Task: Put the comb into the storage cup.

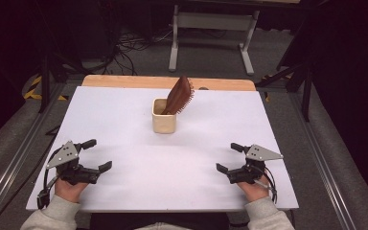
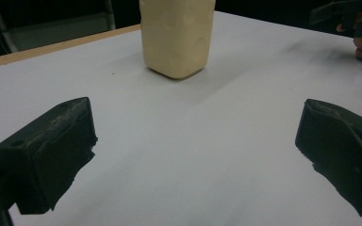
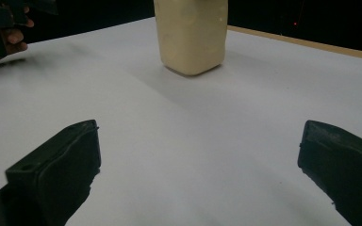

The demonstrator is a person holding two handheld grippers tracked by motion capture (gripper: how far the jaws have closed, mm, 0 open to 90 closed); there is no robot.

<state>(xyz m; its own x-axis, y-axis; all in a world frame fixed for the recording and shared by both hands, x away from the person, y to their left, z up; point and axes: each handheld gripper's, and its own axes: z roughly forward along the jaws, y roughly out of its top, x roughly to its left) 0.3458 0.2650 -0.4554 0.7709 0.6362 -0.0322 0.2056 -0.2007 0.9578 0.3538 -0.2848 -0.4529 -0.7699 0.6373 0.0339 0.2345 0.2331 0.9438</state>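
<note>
Flanking cup (image 1: pixel 164 122), grippers agape

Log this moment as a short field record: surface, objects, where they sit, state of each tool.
surface: white table
container: cream cup, upright, mid-table toward the far edge
contents: brown hairbrush, leaning in the cup, head up
left tool: jaws open, holding nothing, near edge, apart from the cup
right tool: jaws open, holding nothing, near edge, apart from the cup
contact: neither tool touches the cup or hairbrush
</note>
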